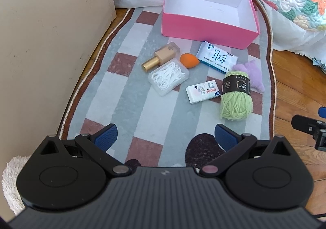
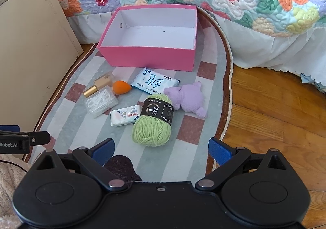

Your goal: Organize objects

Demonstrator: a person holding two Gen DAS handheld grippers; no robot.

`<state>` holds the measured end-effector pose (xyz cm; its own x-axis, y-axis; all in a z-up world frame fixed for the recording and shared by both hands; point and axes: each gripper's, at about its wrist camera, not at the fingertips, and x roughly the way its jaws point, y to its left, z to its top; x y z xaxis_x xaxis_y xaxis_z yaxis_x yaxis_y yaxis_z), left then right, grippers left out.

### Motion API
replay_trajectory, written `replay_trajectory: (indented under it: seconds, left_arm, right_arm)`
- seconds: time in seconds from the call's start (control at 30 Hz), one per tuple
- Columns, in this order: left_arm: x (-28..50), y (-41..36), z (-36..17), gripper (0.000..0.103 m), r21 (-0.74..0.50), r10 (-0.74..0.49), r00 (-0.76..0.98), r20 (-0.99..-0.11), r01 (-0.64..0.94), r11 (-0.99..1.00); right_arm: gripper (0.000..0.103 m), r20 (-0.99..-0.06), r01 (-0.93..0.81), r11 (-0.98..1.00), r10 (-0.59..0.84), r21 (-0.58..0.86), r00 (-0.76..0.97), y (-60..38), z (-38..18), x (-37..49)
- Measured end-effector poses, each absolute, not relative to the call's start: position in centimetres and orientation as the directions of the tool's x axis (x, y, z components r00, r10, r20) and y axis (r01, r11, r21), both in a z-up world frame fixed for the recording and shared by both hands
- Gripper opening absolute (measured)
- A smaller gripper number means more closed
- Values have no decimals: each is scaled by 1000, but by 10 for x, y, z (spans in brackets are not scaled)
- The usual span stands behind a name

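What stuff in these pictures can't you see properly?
- purple plush toy: left wrist view, partly behind the green yarn.
- foundation bottle: right wrist view, its lower side hidden by the clear box of floss picks.
- small tissue pack: print too small to read.
- pink box: far outer side hidden in both views.

Pink box (image 2: 146, 58), white inside, on a grey, white and brown checked rug (image 2: 187, 159); before the box, green yarn (image 2: 151, 129), orange sponge (image 2: 121, 87), purple plush toy (image 2: 190, 98).
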<state>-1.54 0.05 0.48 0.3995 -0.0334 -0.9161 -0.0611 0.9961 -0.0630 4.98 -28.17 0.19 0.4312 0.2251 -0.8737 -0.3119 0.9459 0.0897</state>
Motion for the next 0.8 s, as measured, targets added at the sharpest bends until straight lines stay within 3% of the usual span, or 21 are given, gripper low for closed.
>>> replay_trajectory:
  seconds: [0.27, 0.67, 0.8]
  left_arm:
    - [-15, 4, 4, 103, -109, -67, 411, -909, -79, 991]
    - [-19, -4, -2, 103, 15, 46, 424, -905, -76, 997]
    - [-19, -3, 0, 103, -9, 26, 425, -905, -81, 997]
  right_arm:
    - [100, -873, -315, 946, 220, 81, 435, -281, 2, 50]
    - [100, -873, -322, 946, 181, 29, 452, -280, -4, 49]
    - [100, -879, -334, 942, 177, 22, 443, -279, -8, 48]
